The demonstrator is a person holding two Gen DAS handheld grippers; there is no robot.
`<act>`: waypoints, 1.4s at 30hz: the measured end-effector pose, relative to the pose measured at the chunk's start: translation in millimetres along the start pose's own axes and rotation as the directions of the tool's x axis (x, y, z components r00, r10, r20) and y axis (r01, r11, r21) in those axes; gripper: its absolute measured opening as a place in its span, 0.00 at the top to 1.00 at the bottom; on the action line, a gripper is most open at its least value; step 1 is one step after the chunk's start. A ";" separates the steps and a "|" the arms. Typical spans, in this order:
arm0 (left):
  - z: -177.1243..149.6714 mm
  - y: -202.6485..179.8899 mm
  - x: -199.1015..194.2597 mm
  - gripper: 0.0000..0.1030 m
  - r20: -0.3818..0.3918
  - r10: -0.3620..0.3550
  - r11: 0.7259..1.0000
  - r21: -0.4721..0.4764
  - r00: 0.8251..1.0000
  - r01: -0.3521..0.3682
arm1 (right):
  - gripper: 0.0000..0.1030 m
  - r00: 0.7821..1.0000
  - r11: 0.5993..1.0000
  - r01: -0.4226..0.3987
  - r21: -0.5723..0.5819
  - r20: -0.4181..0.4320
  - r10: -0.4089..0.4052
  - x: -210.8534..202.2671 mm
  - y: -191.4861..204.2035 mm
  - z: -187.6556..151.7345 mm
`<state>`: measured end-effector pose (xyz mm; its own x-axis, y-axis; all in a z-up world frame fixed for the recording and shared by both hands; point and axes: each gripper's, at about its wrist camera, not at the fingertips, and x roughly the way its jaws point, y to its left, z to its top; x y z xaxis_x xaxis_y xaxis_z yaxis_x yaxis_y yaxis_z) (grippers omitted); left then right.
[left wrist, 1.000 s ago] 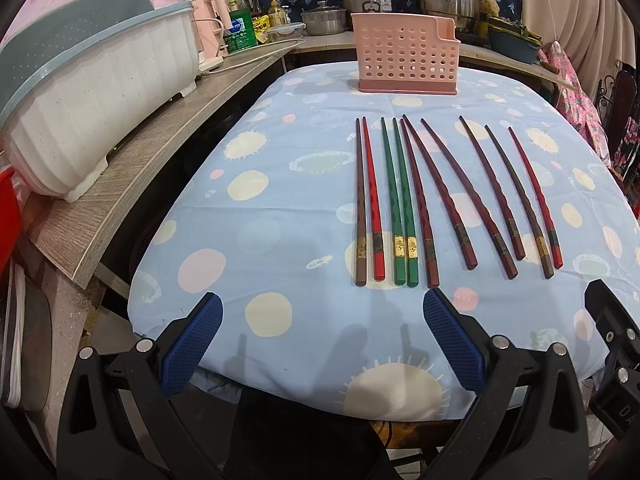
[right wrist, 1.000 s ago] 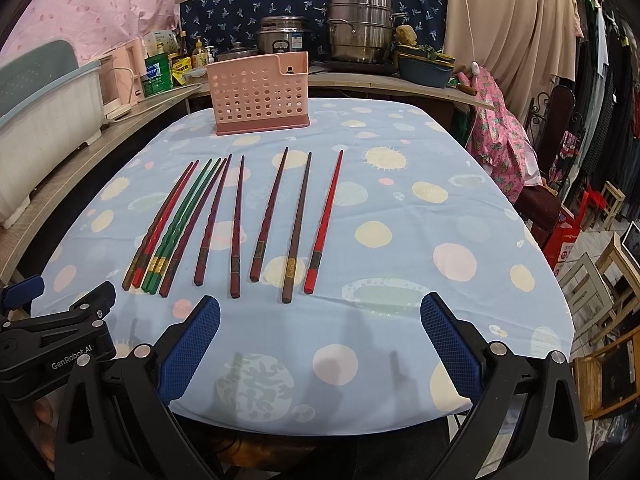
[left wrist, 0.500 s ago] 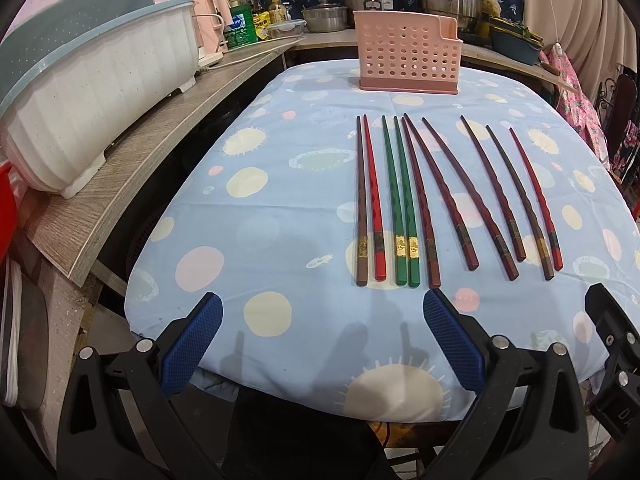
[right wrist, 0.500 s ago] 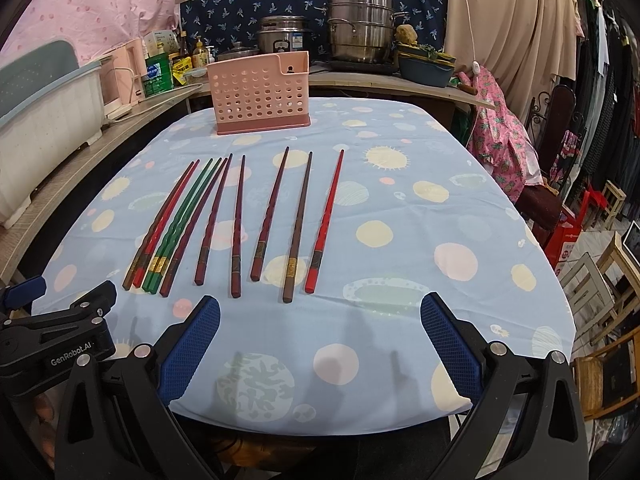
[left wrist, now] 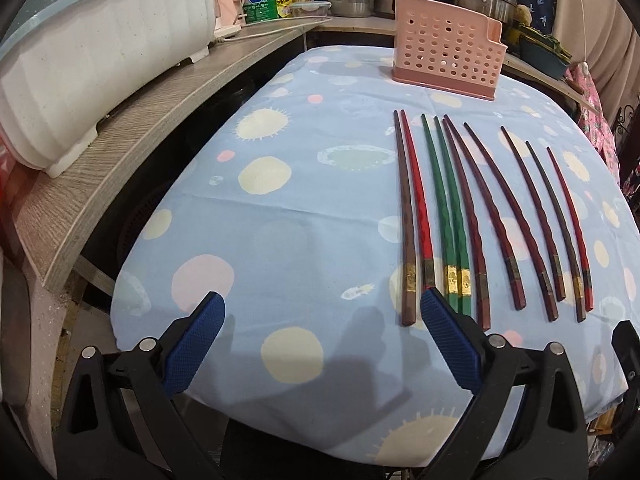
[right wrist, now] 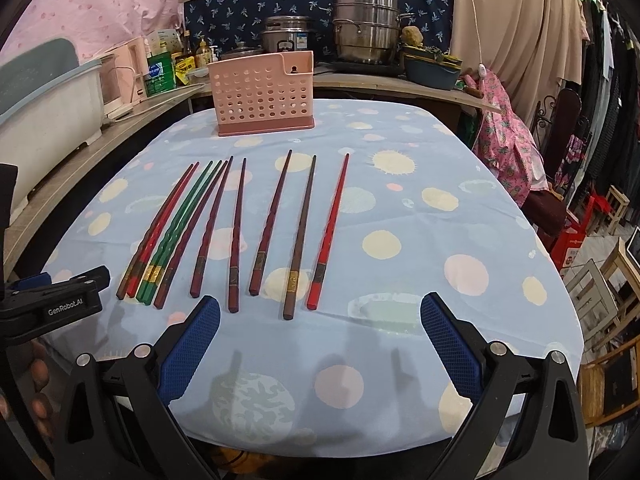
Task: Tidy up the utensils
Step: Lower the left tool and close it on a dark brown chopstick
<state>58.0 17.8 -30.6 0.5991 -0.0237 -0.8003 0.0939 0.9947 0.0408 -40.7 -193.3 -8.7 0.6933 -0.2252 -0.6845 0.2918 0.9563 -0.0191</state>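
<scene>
Both grippers are spread wide, holding nothing: left gripper [left wrist: 322, 340], right gripper [right wrist: 320, 340]. The row of lacquered wooden chopsticks [right wrist: 236, 232] lies on the spotted blue-clothed worktop [right wrist: 440, 240], well short of the pink perforated plastic utensil holder [right wrist: 264, 94] at the far edge.

Chopsticks [right wrist: 240, 232]: ten total. Two green [left wrist: 444, 208], three bright red, five brown/maroon. One pink holder [right wrist: 264, 96].

Ten chopsticks [right wrist: 240, 228] lie side by side on the cloth-covered counter [right wrist: 420, 240], in front of the pink basket [right wrist: 264, 96]. The right tool [right wrist: 320, 340] hovers wide open, nearest their thick ends.
</scene>
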 end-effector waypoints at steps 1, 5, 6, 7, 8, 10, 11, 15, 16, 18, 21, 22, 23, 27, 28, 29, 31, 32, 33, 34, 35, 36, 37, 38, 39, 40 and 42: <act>0.2 -0.9 2.2 0.12 -0.004 -0.005 1.000 0.004 1.000 0.005 | 0.10 1.000 1.000 -0.004 -0.001 -0.002 0.004 1.7 0.6 0.7; 1.5 -4.6 9.8 0.16 -0.016 -0.023 1.000 0.011 1.000 0.024 | 0.17 0.999 1.000 -0.029 -0.003 -0.023 0.029 11.1 3.4 3.2; 1.4 -5.6 11.6 0.16 -0.019 -0.027 1.000 0.012 0.999 0.027 | 0.20 0.999 0.999 -0.033 -0.003 -0.026 0.033 12.5 4.4 3.4; 2.1 -5.9 14.0 0.17 -0.022 -0.030 0.999 0.013 0.999 0.030 | 0.21 0.999 0.999 -0.040 -0.004 -0.029 0.040 14.0 5.5 3.1; 2.4 -6.2 15.9 0.19 -0.026 -0.032 0.999 0.015 0.999 0.033 | 0.22 0.998 0.999 -0.045 -0.005 -0.032 0.045 14.8 6.4 3.3; 2.6 -7.0 19.9 0.21 -0.036 -0.039 0.999 0.017 0.999 0.040 | 0.25 0.998 0.998 -0.056 -0.009 -0.036 0.056 16.1 8.2 3.3; 2.7 -6.9 21.0 0.21 -0.037 -0.045 0.999 0.015 0.998 0.046 | 0.26 0.997 0.998 -0.062 -0.011 -0.040 0.062 17.5 9.4 3.8; 1.5 -7.4 25.7 0.24 -0.049 -0.051 0.999 0.015 0.998 0.052 | 0.30 0.995 0.997 -0.082 -0.002 -0.060 0.082 23.8 10.1 4.5; 1.4 -6.8 25.6 0.24 -0.045 -0.052 0.999 0.011 0.998 0.053 | 0.33 0.994 0.996 -0.089 0.004 -0.066 0.089 25.5 9.7 4.5; 2.1 -6.5 26.2 0.26 -0.041 -0.055 0.998 0.012 0.998 0.056 | 0.38 0.991 0.995 -0.102 0.016 -0.080 0.103 30.3 8.5 5.2; 4.3 -6.1 25.5 0.37 -0.035 -0.064 0.998 0.011 0.997 0.064 | 0.51 0.987 0.991 -0.125 0.038 -0.099 0.128 39.2 6.6 7.1; 5.1 -6.0 25.3 0.43 -0.034 -0.068 0.998 0.012 0.997 0.068 | 0.58 0.985 0.990 -0.130 0.045 -0.106 0.134 42.7 6.3 7.5; 5.5 -6.2 25.2 0.46 -0.034 -0.072 0.997 0.013 0.997 0.072 | 0.62 0.984 0.989 -0.136 0.052 -0.112 0.141 45.6 5.4 7.8; 6.5 -8.4 25.1 0.52 -0.030 -0.080 0.997 0.023 0.996 0.080 | 0.78 0.979 0.986 -0.150 0.077 -0.130 0.159 54.7 3.5 8.5; 6.3 -9.5 24.8 0.53 -0.028 -0.079 0.996 0.026 0.996 0.080 | 0.78 0.979 0.986 -0.149 0.077 -0.131 0.158 56.3 3.5 9.4; 6.1 -10.1 24.5 0.55 -0.027 -0.079 0.996 0.028 0.996 0.080 | 0.79 0.979 0.986 -0.148 0.078 -0.133 0.158 57.4 3.5 9.7; 6.1 -10.7 24.2 0.56 -0.027 -0.082 0.996 0.030 0.996 0.083 | 0.81 0.977 0.986 -0.148 0.082 -0.140 0.158 60.1 2.8 9.5; 6.1 -10.8 24.1 0.57 -0.027 -0.083 0.996 0.030 0.996 0.084 | 0.82 0.976 0.985 -0.148 0.086 -0.147 0.159 62.1 2.1 9.0; 6.1 -11.0 24.0 0.57 -0.028 -0.084 0.996 0.032 0.996 0.085 | 0.84 0.977 0.985 -0.146 0.088 -0.146 0.158 63.7 0.7 8.4; 5.8 -11.4 23.6 0.58 -0.028 -0.086 0.996 0.032 0.996 0.086 | 0.86 0.977 0.985 -0.145 0.088 -0.145 0.157 63.9 -0.1 8.2; 5.5 -11.7 23.3 0.60 -0.027 -0.087 0.996 0.033 0.996 0.088 | 0.87 0.977 0.986 -0.144 0.088 -0.145 0.156 64.2 -0.6 8.5; 5.4 -11.8 23.0 0.61 -0.026 -0.089 0.995 0.033 0.996 0.090 | 0.88 0.977 0.986 -0.144 0.089 -0.144 0.155 64.4 -0.9 8.5; 5.0 -12.3 22.6 0.65 -0.025 -0.090 0.995 0.034 0.996 0.091 | 0.88 0.978 0.986 -0.142 0.087 -0.143 0.154 64.7 -0.9 8.5; 4.8 -12.7 22.0 0.71 -0.024 -0.091 0.995 0.034 0.996 0.092 | 0.89 0.978 0.986 -0.141 0.084 -0.140 0.152 64.7 -0.6 8.2; 4.8 -12.9 21.6 0.74 -0.025 -0.094 0.995 0.033 0.995 0.095 | 0.89 0.979 0.987 -0.140 0.081 -0.139 0.150 64.6 -0.5 7.9; 5.1 -13.2 21.1 0.82 -0.025 -0.099 0.994 0.034 0.995 0.099 | 0.91 0.979 0.987 -0.139 0.079 -0.138 0.149 64.3 -0.7 7.7; 5.0 -13.3 20.4 0.91 -0.027 -0.119 0.992 0.035 0.992 0.120 | 0.92 0.979 0.987 -0.142 0.080 -0.138 0.153 63.9 -1.6 7.4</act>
<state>72.9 3.6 -44.4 0.5619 -0.1396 -0.8154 0.1933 0.9805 -0.0348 8.1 -210.6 -47.0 0.6322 -0.0489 -0.7732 0.2419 0.9605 0.1371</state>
